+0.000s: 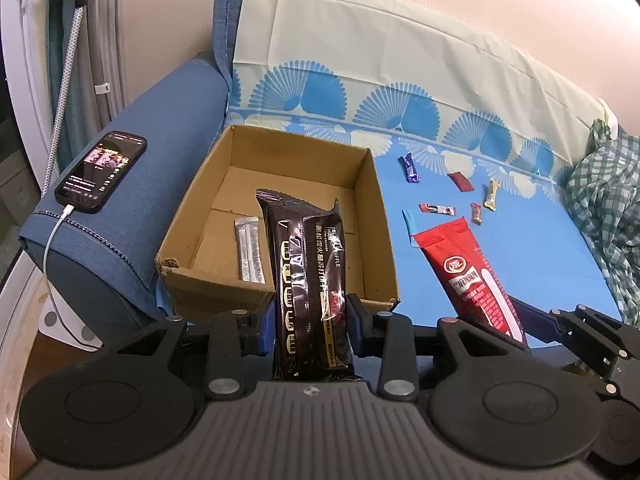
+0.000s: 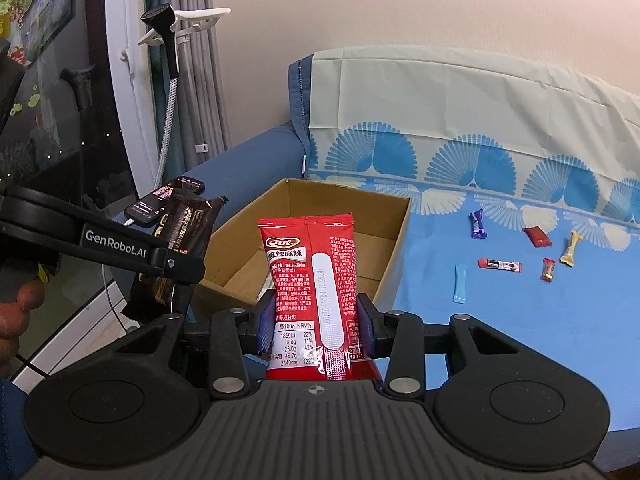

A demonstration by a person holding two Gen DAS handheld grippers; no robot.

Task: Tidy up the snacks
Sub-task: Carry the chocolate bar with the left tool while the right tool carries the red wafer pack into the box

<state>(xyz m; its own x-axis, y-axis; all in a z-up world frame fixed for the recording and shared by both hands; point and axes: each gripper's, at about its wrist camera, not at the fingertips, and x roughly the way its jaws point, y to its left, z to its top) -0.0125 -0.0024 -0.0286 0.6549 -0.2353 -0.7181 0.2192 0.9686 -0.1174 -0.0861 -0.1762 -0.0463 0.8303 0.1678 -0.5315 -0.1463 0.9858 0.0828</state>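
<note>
My left gripper (image 1: 312,320) is shut on a dark brown snack pack (image 1: 308,276), held upright just in front of an open cardboard box (image 1: 372,184). A silver sachet (image 1: 250,254) lies on the box floor. My right gripper (image 2: 316,322) is shut on a red snack pack (image 2: 312,280), held upright near the box (image 2: 400,236). The red pack also shows in the left wrist view (image 1: 468,276), and the brown pack in the right wrist view (image 2: 180,248). Several small wrapped candies lie on the blue sheet, among them a purple one (image 1: 411,168) and a gold one (image 2: 570,248).
A phone (image 1: 100,170) on a charging cable rests on the blue sofa arm left of the box. A checked cloth (image 1: 604,208) is bunched at the right. A light blue stick sachet (image 2: 459,283) lies on the sheet. A curtain and a window frame stand at the left.
</note>
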